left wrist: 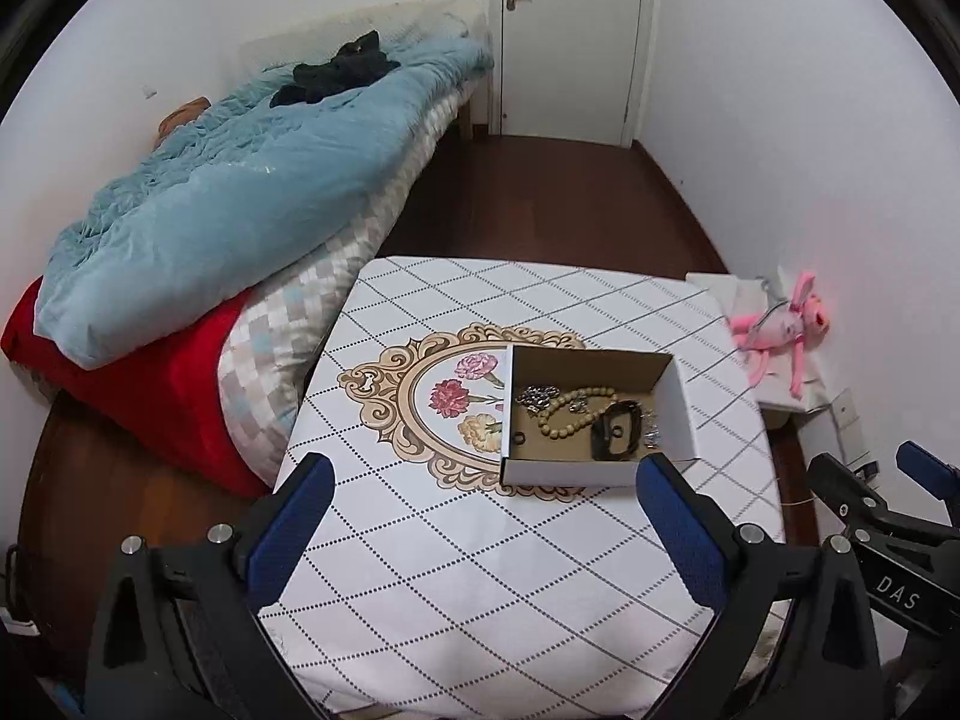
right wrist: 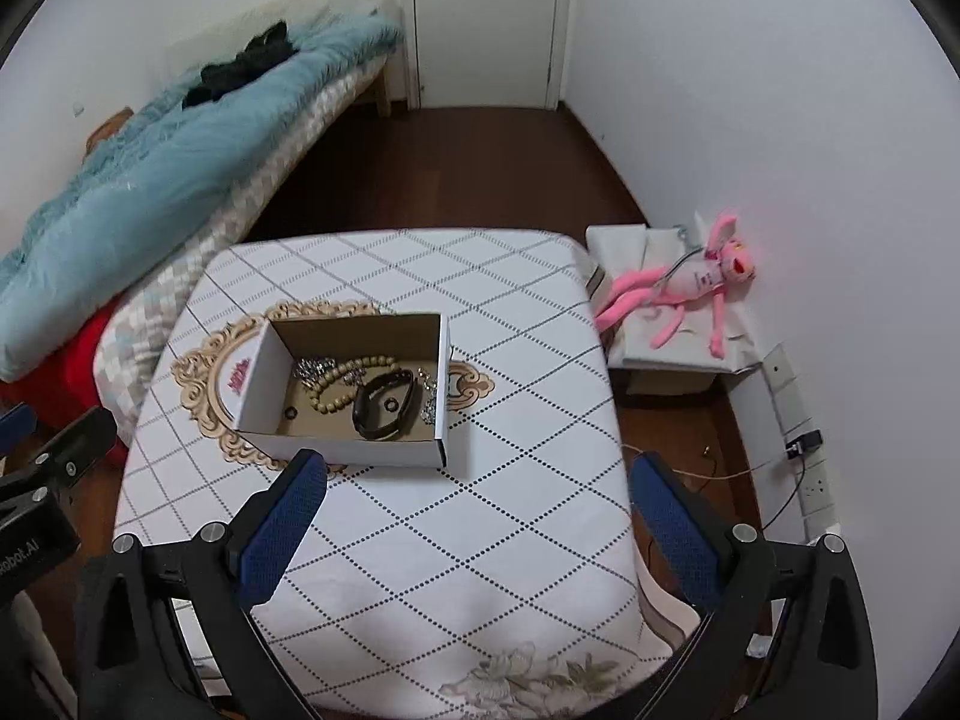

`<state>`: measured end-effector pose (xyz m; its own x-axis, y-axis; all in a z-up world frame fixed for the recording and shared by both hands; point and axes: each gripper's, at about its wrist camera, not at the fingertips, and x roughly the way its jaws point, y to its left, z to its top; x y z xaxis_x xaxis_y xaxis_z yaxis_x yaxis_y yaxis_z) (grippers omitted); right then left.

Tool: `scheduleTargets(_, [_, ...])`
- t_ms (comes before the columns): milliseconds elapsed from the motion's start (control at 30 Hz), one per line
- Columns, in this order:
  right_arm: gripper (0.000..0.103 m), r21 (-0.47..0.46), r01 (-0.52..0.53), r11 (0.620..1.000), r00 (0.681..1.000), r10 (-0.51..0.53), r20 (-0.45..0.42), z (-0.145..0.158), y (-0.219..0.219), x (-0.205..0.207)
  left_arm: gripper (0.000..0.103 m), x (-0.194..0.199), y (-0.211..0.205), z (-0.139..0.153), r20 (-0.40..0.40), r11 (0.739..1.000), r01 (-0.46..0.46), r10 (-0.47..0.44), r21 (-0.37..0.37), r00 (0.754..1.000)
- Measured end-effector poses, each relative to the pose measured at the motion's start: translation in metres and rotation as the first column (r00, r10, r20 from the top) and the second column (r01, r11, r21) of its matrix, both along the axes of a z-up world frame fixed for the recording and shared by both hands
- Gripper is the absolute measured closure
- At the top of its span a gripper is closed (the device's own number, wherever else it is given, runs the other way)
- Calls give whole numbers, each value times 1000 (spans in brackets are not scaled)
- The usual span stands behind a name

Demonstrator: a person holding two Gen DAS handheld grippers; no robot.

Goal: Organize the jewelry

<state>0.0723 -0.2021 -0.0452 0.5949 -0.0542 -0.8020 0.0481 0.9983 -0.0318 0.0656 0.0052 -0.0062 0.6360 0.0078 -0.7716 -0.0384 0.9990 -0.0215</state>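
An open cardboard box [left wrist: 681, 420] [right wrist: 258, 366] stands on the table [left wrist: 456, 546] [right wrist: 468, 540]. It holds a beige bead bracelet [left wrist: 570, 417] [right wrist: 336, 393], a black band [left wrist: 615, 435] [right wrist: 384, 405], silver chain pieces [left wrist: 537, 396] [right wrist: 312, 369] and a small dark ring [left wrist: 519, 438] [right wrist: 291, 413]. My left gripper [left wrist: 483, 522] is open and empty, above the table just short of the box. My right gripper [right wrist: 480, 516] is open and empty, near the box's front right corner.
A bed with a blue duvet [left wrist: 228, 204] [right wrist: 132, 180] and red cover [left wrist: 156, 384] lies left of the table. A pink plush toy [left wrist: 780, 324] [right wrist: 690, 288] lies on a low white stand to the right. A closed door [left wrist: 570, 30] is at the back.
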Motion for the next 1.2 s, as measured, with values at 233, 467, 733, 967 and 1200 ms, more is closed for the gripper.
scheduleTargets(233, [0, -2, 4, 1000, 996, -3, 92, 45, 3, -37, 0, -26, 1, 27, 41, 1000, 20, -19, -16, 999])
scheduleTargets(467, [0, -5, -9, 1000, 990, 9, 142, 71, 10, -60, 0, -41, 2, 42, 72, 1000, 27, -25, -15, 997])
scheduleTargets(733, [0, -1, -9, 1000, 989, 9, 146, 77, 9, -65, 0, -39, -1, 42, 59, 999, 35, -33, -33, 998])
scheduleTargets(967, [0, -2, 12, 1000, 990, -11, 144, 76, 4, -52, 0, -23, -8, 37, 42, 999, 31, -30, -23, 999])
scheduleTargets(1200, [0, -9, 25, 1000, 994, -24, 104, 62, 0, -20, 0, 9, -8, 21, -16, 1000, 3, -4, -17, 1000])
